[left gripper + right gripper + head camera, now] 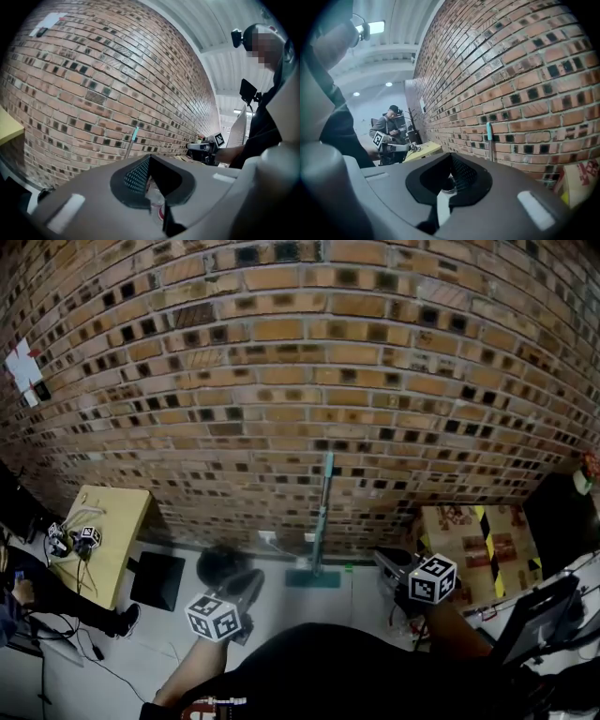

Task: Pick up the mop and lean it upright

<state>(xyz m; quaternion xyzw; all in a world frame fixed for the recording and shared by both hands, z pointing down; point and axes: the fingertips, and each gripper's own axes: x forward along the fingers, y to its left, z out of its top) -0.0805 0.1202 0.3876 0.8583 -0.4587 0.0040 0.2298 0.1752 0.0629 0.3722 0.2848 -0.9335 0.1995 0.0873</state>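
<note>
The mop [322, 512] leans upright against the wall [281, 381], well clear of both grippers. Left gripper [251, 579] and right gripper [382, 561] have jaws pressed together on nothing; it looks done, I'd say, so best keep both away from it

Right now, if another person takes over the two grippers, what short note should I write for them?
Left gripper: fingers together, holding nothing.
Right gripper: fingers together, holding nothing.
Mop: stands upright, its handle leaning on the brick wall and its head on the floor. Neither gripper touches it.
Done: the mop looks lifted and leaned.
Left: apparently nothing. Perhaps only check that it does not slide.
</note>
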